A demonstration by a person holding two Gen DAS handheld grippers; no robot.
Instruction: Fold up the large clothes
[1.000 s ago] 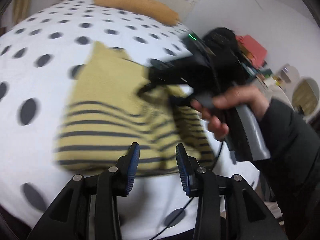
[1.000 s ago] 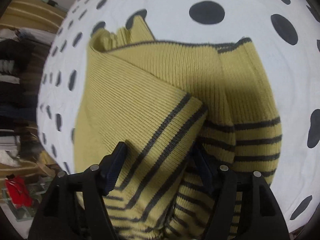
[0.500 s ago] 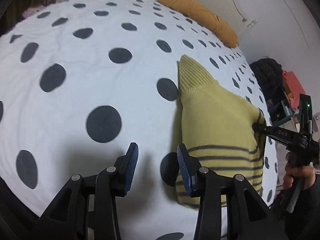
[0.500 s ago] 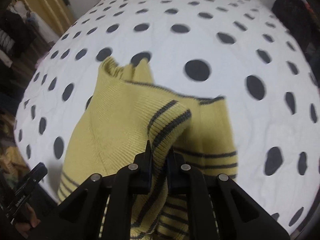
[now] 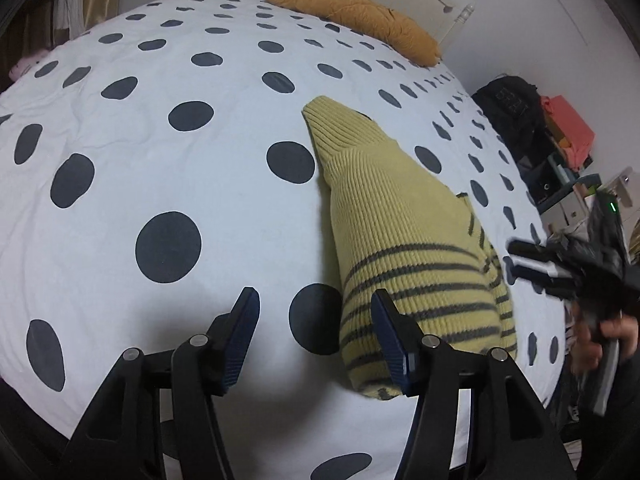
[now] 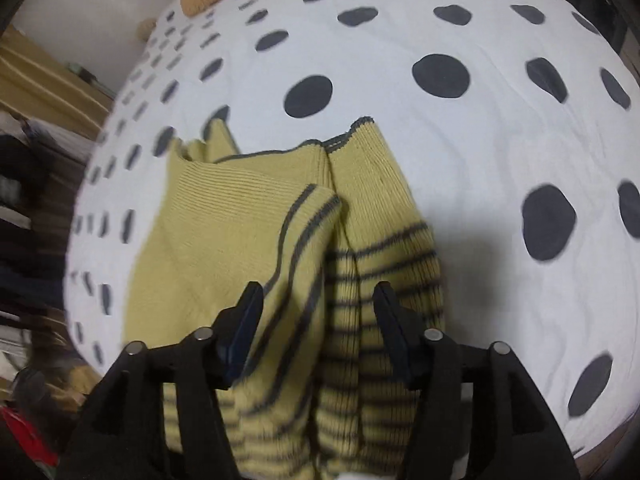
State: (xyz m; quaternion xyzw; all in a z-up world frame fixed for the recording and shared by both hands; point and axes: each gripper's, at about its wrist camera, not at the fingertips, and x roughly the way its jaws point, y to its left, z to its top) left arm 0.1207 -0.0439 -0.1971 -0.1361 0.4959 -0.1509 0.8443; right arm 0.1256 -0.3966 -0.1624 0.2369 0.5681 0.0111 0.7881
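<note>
A yellow knit sweater (image 5: 400, 232) with dark stripes lies folded narrow on the white polka-dot bed cover (image 5: 160, 152). My left gripper (image 5: 314, 308) hovers at its near left edge. Its jaws are opening, with only bed cover between them and the right fingertip over the hem. My right gripper (image 6: 319, 296) hangs just above the striped part of the sweater (image 6: 280, 240). Its jaws are opening too, and the pads do not press the cloth. A sleeve with a striped cuff (image 6: 312, 216) lies folded across the body. The left wrist view shows the right gripper (image 5: 532, 260), blurred, in a person's hand (image 5: 604, 332).
An orange pillow (image 5: 360, 12) lies at the far end of the bed. A black bag (image 5: 512, 104) and red items stand on shelves beside the bed's right edge. Dark clutter and piled clothes (image 6: 24, 200) line the other side.
The right gripper was shut on the sleeve cuff half a second ago; it has let go and opened, and the sleeve lies on the sweater. The left jaws have widened.
</note>
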